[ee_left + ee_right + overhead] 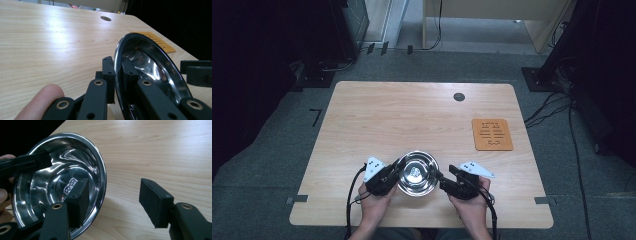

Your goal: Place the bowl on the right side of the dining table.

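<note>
- High view: a wooden table carried a steel bowl near its front edge, between both hands.
- An orange mat lay well apart, right.
- Left gripper was clamped on the bowl's rim.
- Right gripper stood open, one jaw inside the bowl.

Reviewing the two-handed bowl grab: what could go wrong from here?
1. The left hand-held gripper pinches just the thin rim of the steel bowl; polished metal could slip or tilt.
2. The right hand-held gripper is open, one jaw inside, the other well clear; lifting now would probably be one-sided.
</note>
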`<state>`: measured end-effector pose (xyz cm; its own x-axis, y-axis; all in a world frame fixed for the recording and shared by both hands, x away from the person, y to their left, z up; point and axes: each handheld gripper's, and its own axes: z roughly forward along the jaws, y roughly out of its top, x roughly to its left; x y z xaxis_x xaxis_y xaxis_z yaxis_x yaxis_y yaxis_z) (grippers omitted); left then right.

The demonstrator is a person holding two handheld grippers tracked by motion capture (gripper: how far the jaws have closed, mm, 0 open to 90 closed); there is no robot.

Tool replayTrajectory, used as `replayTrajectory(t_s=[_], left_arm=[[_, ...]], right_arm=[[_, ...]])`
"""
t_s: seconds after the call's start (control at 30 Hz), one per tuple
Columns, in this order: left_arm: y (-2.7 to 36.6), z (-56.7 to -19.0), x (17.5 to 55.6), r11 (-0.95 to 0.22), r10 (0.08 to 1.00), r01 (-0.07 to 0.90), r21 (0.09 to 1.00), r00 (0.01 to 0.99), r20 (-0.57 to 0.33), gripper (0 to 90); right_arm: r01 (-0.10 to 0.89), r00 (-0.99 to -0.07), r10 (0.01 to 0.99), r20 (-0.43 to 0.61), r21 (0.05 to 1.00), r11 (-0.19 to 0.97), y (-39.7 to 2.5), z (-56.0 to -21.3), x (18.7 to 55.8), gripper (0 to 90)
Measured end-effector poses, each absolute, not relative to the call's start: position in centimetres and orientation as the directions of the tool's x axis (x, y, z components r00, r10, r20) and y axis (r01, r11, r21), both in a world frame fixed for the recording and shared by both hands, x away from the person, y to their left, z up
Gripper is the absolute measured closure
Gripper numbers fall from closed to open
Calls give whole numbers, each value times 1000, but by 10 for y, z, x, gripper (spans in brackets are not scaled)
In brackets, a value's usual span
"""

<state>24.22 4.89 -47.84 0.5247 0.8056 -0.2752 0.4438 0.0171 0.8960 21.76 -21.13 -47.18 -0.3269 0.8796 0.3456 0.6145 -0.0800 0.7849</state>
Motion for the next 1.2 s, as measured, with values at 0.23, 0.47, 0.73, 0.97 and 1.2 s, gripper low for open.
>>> replayTrajectory(t_s=[0.23, 0.47, 0.73, 0.97, 1.2], left_arm=[[45, -479, 239, 9, 808, 431, 902, 529, -261, 841], [42, -480, 237, 13, 803, 424, 906, 536, -262, 840], [39, -482, 236, 1, 797, 423, 906, 547, -256, 840], [40, -484, 237, 8, 792, 430, 903, 549, -268, 839], [38, -488, 239, -4, 783, 446, 895, 558, -275, 831]], right_arm=[[638, -294, 889, 352, 765, -91, -207, -475, 218, 591], [679, -273, 871, 408, 723, -126, -205, -480, 220, 683], [711, -267, 851, 453, 689, -143, -204, -483, 220, 805], [725, -258, 817, 516, 662, -189, -209, -485, 222, 830], [722, -236, 784, 574, 644, -254, -217, -485, 222, 853]])
